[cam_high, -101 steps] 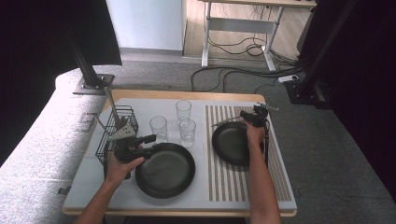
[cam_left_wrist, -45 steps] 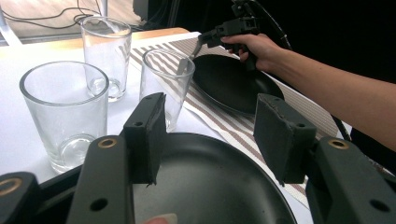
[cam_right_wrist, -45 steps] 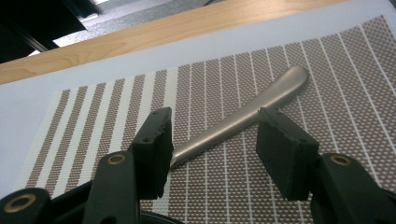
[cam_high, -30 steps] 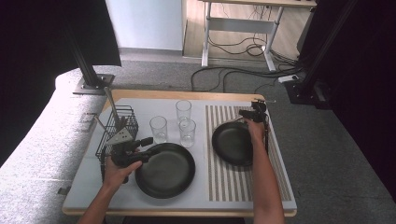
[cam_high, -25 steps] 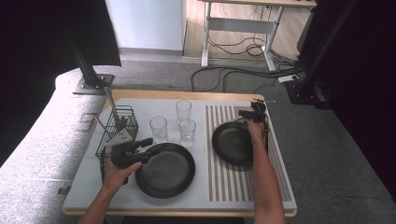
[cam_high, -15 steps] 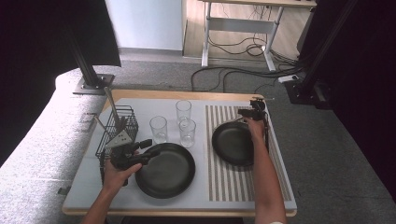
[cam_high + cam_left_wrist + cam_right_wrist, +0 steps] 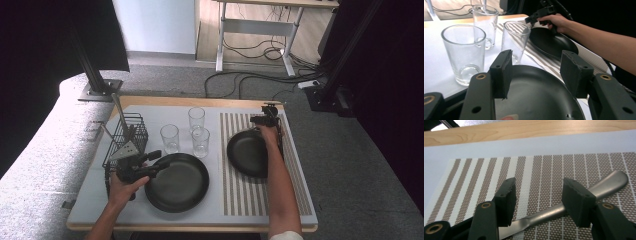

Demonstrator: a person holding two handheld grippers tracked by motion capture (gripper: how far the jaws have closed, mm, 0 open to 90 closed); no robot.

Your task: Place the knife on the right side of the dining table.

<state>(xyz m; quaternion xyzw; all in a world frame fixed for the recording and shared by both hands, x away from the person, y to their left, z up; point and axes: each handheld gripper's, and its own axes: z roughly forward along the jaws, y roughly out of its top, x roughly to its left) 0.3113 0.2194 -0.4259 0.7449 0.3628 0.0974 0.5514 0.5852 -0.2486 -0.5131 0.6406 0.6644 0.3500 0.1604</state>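
Note:
A large black plate lies at the table's near middle. My left gripper hovers at its left rim, and in the left gripper view that gripper stands open with the plate below the gap between its jaws. A smaller black plate rests on the striped mat. Beyond it, at the mat's far end, is my right gripper. In the right gripper view this gripper is open just above a metal utensil handle that lies slantwise on the mat.
Three clear glasses stand between the plates and the table's far edge. A black wire basket with utensils sits at the left. The wooden table edge runs just past the mat.
The left gripper has drawn back slightly toward the person. The right gripper has crept a little toward the mat's far end. Both stay open.

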